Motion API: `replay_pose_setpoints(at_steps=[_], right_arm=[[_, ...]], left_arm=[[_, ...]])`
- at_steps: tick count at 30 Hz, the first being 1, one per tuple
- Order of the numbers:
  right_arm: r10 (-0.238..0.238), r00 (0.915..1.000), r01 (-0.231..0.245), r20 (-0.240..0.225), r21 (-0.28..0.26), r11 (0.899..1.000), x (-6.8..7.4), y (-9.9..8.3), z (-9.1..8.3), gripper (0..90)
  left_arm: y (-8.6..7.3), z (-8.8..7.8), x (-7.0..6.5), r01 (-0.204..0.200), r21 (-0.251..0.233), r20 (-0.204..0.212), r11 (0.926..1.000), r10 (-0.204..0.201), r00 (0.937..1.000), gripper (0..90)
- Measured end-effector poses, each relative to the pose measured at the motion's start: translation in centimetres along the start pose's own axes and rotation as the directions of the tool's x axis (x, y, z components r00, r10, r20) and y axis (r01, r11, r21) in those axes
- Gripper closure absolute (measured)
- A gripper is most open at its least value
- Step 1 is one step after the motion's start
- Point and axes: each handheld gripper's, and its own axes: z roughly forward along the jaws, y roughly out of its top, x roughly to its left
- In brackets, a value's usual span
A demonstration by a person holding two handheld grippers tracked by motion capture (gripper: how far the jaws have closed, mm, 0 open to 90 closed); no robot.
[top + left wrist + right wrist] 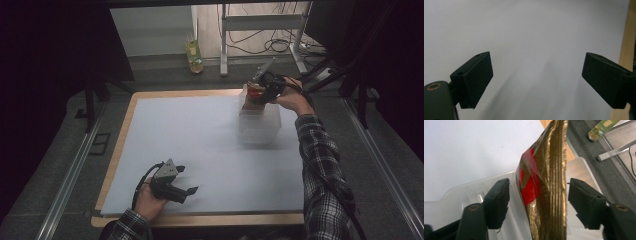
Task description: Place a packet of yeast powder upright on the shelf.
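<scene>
Right gripper view has the gold-and-red foil packet (544, 182) standing on edge between your right gripper (537, 202) jaws, which are spread with gaps on both sides, nothing pinched. It sits in the clear plastic bin (260, 122) at about 1 o'clock on the table (200, 145). Looks light, crinkly and slick, so I'd guess it flops and slides easily. Best bet is pinching the crimped top seam, where it's stiffest. Your left gripper (186, 179) rests at 7 o'clock, jaws wide apart and empty.
</scene>
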Motion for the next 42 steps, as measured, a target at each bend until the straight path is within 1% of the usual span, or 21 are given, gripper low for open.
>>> replay_pose_setpoints(at_steps=[2, 5, 7, 9, 12, 15, 16, 18, 20, 22, 23, 25, 26, 29, 31, 33, 36, 42], right_arm=[[0.015, 0.9999, -0.015, 0.003, -0.011, 1.0, 0.0, 0.0, -0.2, 29.5], [0.05, 0.9987, -0.05, 0.01, 0.007, 0.999, 0.0, -0.1, -0.2, 23.2], [0.059, 0.9978, -0.059, 0.03, 0.014, 0.998, 0.1, -0.2, -0.2, 21.4], [0.069, 0.9973, -0.069, 0.024, -0.011, 0.998, 0.2, -0.3, -0.3, 19.5], [0.071, 0.9968, -0.07, 0.037, -0.035, 0.997, 0.3, -0.2, -0.6, 16.7], [0.085, 0.9957, -0.083, 0.038, -0.061, 0.995, 0.4, -0.1, -1.1, 14.4], [0.092, 0.9952, -0.089, 0.035, -0.07, 0.994, 0.4, -0.1, -1.3, 13.9], [0.112, 0.9927, -0.108, 0.046, -0.08, 0.991, 0.5, 0.1, -1.6, 12.6], [0.144, 0.9877, -0.138, 0.061, -0.082, 0.987, 0.5, 0.2, -1.8, 10.8], [0.18, 0.9829, -0.175, 0.038, -0.105, 0.979, 0.6, 0.2, -2.1, 10.3], [0.193, 0.9806, -0.188, 0.034, -0.11, 0.976, 0.6, 0.2, -2.1, 9.8], [0.201, 0.9793, -0.196, 0.029, -0.106, 0.975, 0.8, 0.3, -2.2, 9.3], [0.196, 0.9802, -0.192, 0.029, -0.106, 0.976, 0.9, 0.3, -2.2, 9.0], [0.198, 0.9796, -0.194, 0.032, -0.109, 0.975, 1.3, 0.3, -2.4, 8.7], [0.196, 0.9795, -0.19, 0.047, -0.102, 0.976, 1.5, 0.3, -2.4, 8.3], [0.182, 0.9818, -0.177, 0.053, -0.092, 0.98, 1.6, 0.3, -2.5, 7.7], [0.184, 0.9819, -0.178, 0.046, -0.107, 0.978, 1.8, 0.2, -2.7, 7.2], [0.209, 0.9772, -0.202, 0.037, -0.143, 0.969, 2.4, 0.2, -3.2, 7.0]], left_arm=[[0.0, 0.0, 0.0, -0.004, 0.005, -0.003, 1.0, 0.004, 1.0, 9.8], [0.0, 0.2, 0.0, -0.013, 0.011, -0.008, 0.9999, 0.013, 0.9999, 9.9], [0.0, 0.2, -0.1, -0.019, 0.012, -0.007, 0.9998, 0.019, 0.9998, 9.9], [0.0, 0.2, -0.1, -0.021, 0.013, -0.009, 0.9997, 0.021, 0.9997, 9.9], [0.0, 0.2, -0.1, -0.021, 0.014, -0.008, 0.9997, 0.022, 0.9997, 9.9], [0.0, 0.2, -0.1, -0.023, 0.013, -0.009, 0.9996, 0.023, 0.9997, 9.9], [0.0, 0.2, -0.2, -0.024, 0.013, -0.008, 0.9996, 0.024, 0.9997, 9.9], [0.0, 0.3, -0.2, -0.026, 0.013, -0.008, 0.9996, 0.026, 0.9996, 9.9], [0.0, 0.3, -0.2, -0.028, 0.015, -0.008, 0.9995, 0.028, 0.9996, 10.0], [0.0, 0.3, -0.2, -0.032, 0.02, -0.009, 0.9993, 0.032, 0.9994, 10.0], [0.0, 0.3, -0.2, -0.034, 0.021, -0.01, 0.9992, 0.034, 0.9994, 10.0], [0.0, 0.4, -0.3, -0.038, 0.027, -0.008, 0.9989, 0.039, 0.9992, 10.0], [0.0, 0.5, -0.3, -0.04, 0.03, -0.008, 0.9988, 0.04, 0.9992, 10.0], [0.0, 0.5, -0.4, -0.043, 0.032, -0.01, 0.9986, 0.043, 0.999, 10.0], [0.0, 0.5, -0.3, -0.043, 0.03, -0.011, 0.9986, 0.043, 0.999, 10.0], [0.0, 0.5, -0.3, -0.043, 0.029, -0.012, 0.9987, 0.043, 0.999, 10.0], [0.0, 0.5, -0.3, -0.044, 0.029, -0.014, 0.9986, 0.044, 0.9989, 10.1], [0.0, 0.5, -0.3, -0.043, 0.026, -0.016, 0.9987, 0.043, 0.9989, 10.1]])
